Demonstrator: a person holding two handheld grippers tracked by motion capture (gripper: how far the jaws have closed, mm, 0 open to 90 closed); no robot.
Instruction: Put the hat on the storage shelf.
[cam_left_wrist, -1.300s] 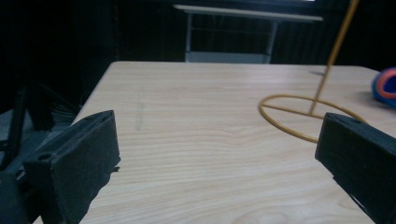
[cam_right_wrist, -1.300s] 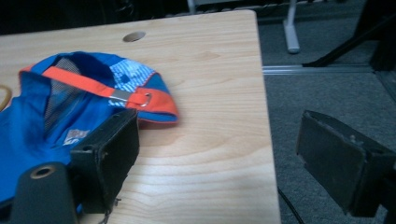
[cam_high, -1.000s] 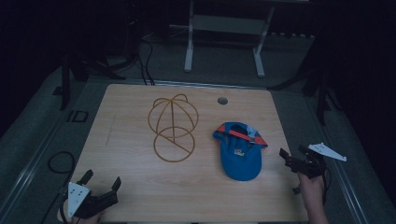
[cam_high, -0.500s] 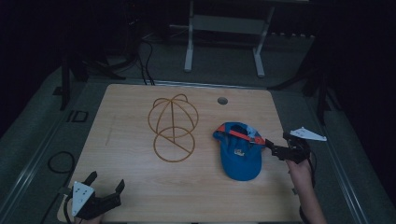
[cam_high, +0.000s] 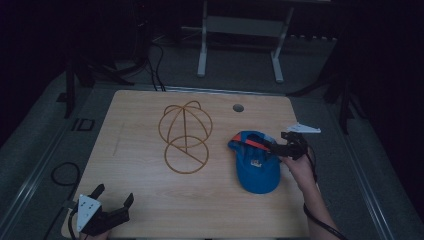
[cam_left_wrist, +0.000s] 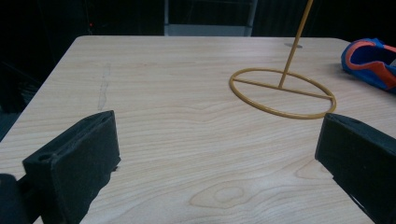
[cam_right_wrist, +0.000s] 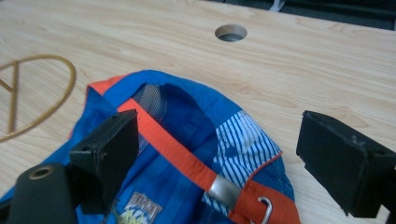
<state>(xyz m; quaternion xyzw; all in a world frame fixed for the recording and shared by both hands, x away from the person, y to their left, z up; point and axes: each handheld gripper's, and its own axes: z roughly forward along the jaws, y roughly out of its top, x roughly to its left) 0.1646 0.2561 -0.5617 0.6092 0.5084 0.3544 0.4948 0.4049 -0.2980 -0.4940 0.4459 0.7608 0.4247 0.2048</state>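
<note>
while spread wide over the blue cap, right gripper straddles its orange strap; left gripper released too, wire stand ahead, cap far right.

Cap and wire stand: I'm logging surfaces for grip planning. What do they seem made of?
The blue cap looks like soft woven fabric, matte, with a mesh patch, an orange strap and a shiny, probably metal, buckle. The wire stand looks like thin rigid rod, likely metal, in a smooth mustard-yellow coat.
</note>
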